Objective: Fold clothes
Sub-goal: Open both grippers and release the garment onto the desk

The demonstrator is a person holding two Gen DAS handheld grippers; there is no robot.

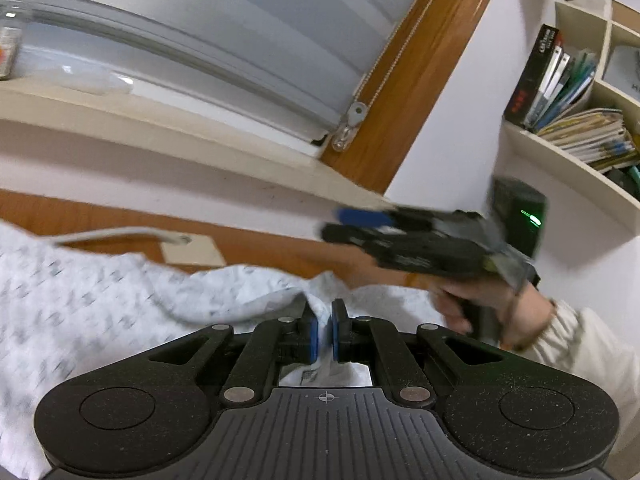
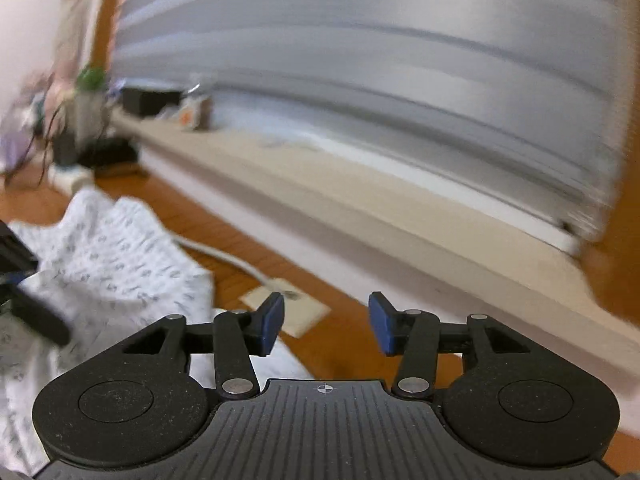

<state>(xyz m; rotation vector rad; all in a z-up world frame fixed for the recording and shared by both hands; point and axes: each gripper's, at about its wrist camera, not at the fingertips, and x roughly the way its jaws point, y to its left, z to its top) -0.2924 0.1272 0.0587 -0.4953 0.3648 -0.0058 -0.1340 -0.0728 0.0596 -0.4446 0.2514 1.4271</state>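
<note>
A white garment with a small grey print [image 1: 80, 300] lies spread over the wooden table [image 1: 280, 252]. My left gripper [image 1: 325, 334] is shut on a raised fold of this cloth, which is pinched between the blue pads. In the left wrist view the right gripper [image 1: 340, 226] hovers to the right above the cloth, carried by a hand in a cream sleeve. In the right wrist view the right gripper [image 2: 326, 326] stands open with nothing between its blue pads, over bare wood beside the garment [image 2: 112, 248]. The left gripper shows as a dark blur at the left edge there.
A pale window sill [image 1: 160, 128] with closed blinds runs behind the table. A white cable [image 2: 224, 258] leads to a pale square plate [image 2: 288, 312] on the wood. Shelves with books [image 1: 568, 92] stand at the right. Bottles and wires [image 2: 80, 128] crowd the far left corner.
</note>
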